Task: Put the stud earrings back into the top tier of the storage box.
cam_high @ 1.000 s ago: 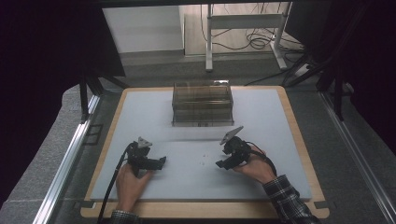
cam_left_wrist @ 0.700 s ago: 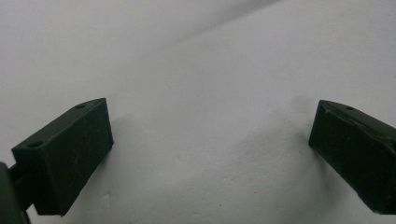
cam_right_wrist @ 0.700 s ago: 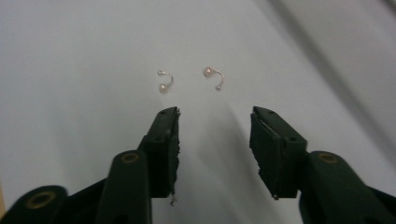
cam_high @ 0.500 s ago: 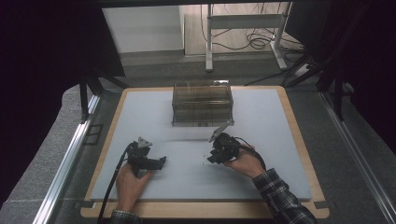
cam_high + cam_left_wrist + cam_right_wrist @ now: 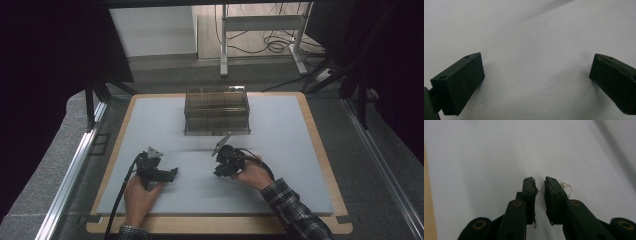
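Silver hooks [image 5: 568,189] lie mid-tabletop [image 5: 300,150], touching your right gripper [image 5: 539,185]: one between its narrow fingers [image 5: 528,187], one just outside. Left gripper [image 5: 536,75] waits wide open, farther off.

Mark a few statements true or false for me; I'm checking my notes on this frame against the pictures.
1. The left gripper is open wide over the bare white mat. True.
2. A clear plastic box stands on the mat, beyond both grippers. True.
3. The right gripper is spread as wide as the left. False: its jaws are nearly together, with a narrow gap.
4. Two small curved metal hooks lie on the mat at the right gripper's tips. True.
5. The hooks sit inside the box. False: they lie on the mat.
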`<action>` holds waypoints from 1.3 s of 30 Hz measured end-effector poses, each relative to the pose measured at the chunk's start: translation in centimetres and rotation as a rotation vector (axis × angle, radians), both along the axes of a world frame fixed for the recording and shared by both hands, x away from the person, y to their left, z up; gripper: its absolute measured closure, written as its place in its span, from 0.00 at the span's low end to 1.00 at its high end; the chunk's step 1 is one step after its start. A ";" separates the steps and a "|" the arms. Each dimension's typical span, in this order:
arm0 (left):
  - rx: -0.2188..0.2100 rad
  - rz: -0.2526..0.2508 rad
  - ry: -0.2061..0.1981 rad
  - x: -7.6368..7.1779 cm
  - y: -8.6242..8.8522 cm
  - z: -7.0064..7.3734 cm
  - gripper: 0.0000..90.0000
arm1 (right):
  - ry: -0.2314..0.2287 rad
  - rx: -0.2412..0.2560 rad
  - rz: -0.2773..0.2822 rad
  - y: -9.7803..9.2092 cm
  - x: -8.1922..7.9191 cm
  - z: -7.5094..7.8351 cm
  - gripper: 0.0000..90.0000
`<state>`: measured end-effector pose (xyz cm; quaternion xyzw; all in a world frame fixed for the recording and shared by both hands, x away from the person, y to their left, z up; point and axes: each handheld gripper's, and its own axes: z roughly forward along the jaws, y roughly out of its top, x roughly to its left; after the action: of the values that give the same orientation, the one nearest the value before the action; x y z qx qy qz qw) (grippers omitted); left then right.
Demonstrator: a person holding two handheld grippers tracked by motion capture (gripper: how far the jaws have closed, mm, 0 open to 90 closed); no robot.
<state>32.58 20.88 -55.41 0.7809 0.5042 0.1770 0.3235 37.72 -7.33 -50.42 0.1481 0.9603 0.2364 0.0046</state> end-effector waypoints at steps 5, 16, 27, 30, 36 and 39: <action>0.001 -0.002 0.001 0.0 0.0 0.0 0.00 | -0.007 -0.032 0.003 0.5 -0.1 -0.3 0.85; -0.003 0.002 0.000 0.0 0.0 0.0 0.00 | -0.060 -0.109 0.027 1.5 -0.5 -0.3 0.95; -0.001 0.000 -0.001 0.0 0.0 0.0 0.00 | 0.004 -0.096 -0.017 1.4 0.1 0.0 0.95; 0.000 -0.001 -0.001 0.0 0.0 0.0 0.00 | 0.008 -0.086 -0.015 1.3 0.2 0.3 0.95; 0.000 -0.001 0.000 0.0 0.0 0.0 0.00 | 0.006 -0.078 -0.014 1.2 0.4 1.3 0.95; 0.000 0.000 0.000 0.0 0.0 0.0 0.00 | 0.004 -0.072 -0.014 1.0 0.6 2.0 0.95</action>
<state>32.58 20.88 -55.41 0.7809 0.5041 0.1769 0.3238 38.34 -6.30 -48.47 0.1550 0.9671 0.2014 0.0098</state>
